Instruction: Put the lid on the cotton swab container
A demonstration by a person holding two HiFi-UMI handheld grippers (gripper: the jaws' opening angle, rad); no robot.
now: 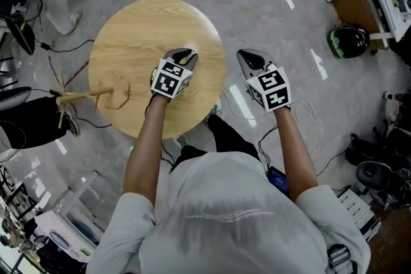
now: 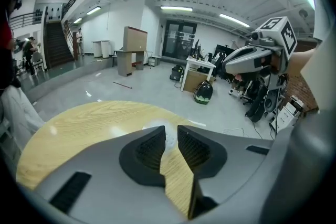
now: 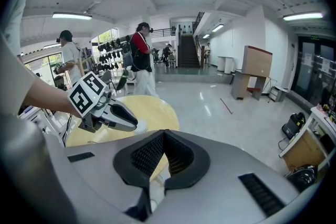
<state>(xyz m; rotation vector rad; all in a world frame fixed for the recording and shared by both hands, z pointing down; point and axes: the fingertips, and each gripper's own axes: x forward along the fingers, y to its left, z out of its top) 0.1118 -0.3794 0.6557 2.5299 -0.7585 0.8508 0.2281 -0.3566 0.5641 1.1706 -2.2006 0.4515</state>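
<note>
Shoulders in a white shirt fill the head view's 6 o'clock edge, both forearms reaching toward 12. On the round wooden table, toward its 2 o'clock side, lies a white round piece, flat and low, with no long axis to read; lid or container I cannot tell, since the left gripper covers most of it. That gripper tilts down at it, jaws a narrow gap apart, the piece showing between the tips, contact unclear. Past the table's 3 o'clock rim the right gripper hangs over the floor, tilted down, jaws closed together on nothing
</note>
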